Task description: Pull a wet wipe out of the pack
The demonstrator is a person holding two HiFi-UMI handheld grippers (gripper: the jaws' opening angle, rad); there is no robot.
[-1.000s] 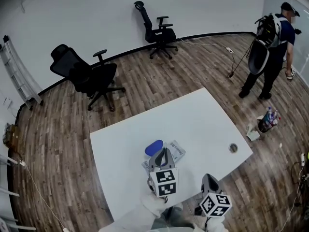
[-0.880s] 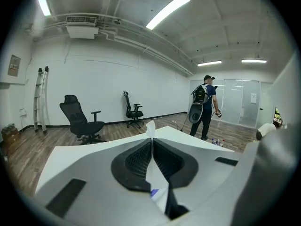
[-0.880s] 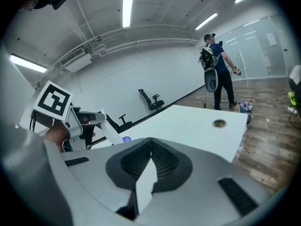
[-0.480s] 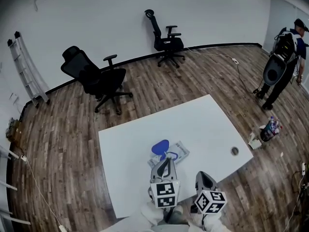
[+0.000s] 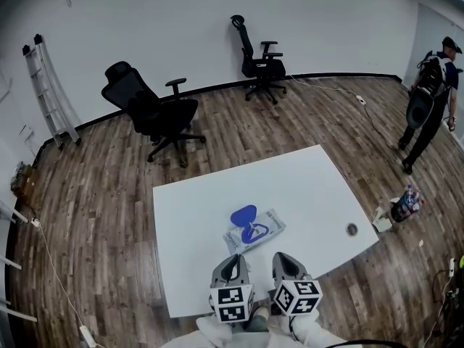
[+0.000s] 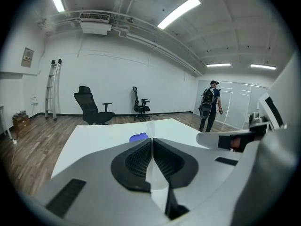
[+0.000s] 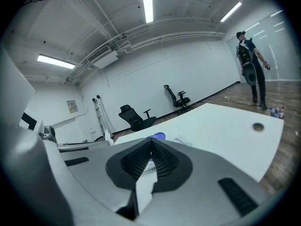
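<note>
Low in frame, the left gripper pinched a thin pale strip — seemingly the wet wipe — clear of the open pack; the right gripper sat closed, empty.

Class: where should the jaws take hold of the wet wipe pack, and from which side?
Probably its thin right end, approached low from the right: the wet wipe pack lies flat and its blue lid stands open on the far-left side.
</note>
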